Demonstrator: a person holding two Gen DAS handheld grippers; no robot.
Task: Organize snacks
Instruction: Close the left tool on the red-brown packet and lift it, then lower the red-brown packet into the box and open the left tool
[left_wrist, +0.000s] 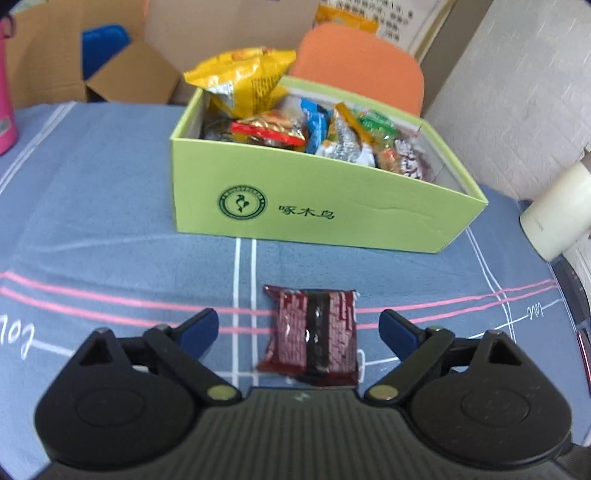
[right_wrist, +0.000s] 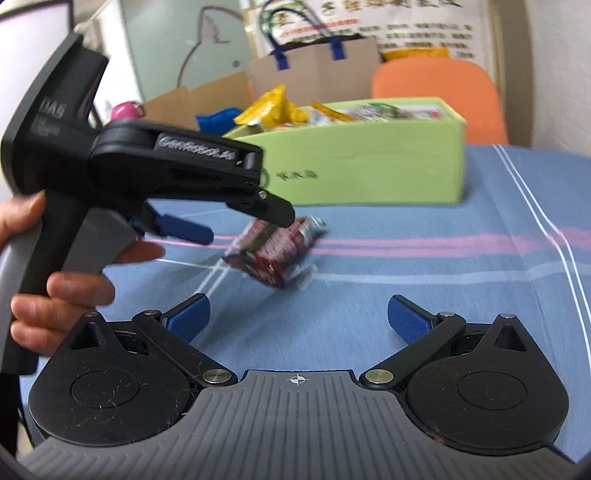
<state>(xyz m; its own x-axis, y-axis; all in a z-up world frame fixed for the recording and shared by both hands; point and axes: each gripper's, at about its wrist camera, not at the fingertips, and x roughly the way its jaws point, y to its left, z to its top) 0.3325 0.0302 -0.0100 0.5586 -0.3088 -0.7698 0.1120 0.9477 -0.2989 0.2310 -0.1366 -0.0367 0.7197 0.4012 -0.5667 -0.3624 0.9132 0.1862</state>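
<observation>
The dark red packet (left_wrist: 312, 334) lies flat on the blue cloth (left_wrist: 92, 206), near the green box (left_wrist: 314, 206) but apart from it, on the near side. The left gripper (left_wrist: 299, 330) hangs over it with jaws wide and the pads clear of the wrapper on either side, so nothing is held. The right gripper (right_wrist: 297, 319) is also spread wide and empty, over bare cloth.

To take the packet well, the left gripper should come down squarely so the pads meet its two long edges, then close gently; foil is slippery and a skewed pinch would likely crumple it or let it slide. The lift must clear the box's near wall, and the packet wants dropping toward the right end, where the pile looks lower.

In the right wrist view the packet (right_wrist: 275, 251) is blurred and one finger of the left gripper (right_wrist: 255, 225) crosses its far end; it seems tilted there, though that may be the blur. The box bottom is hidden under snacks. The packet's print is unreadable.
</observation>
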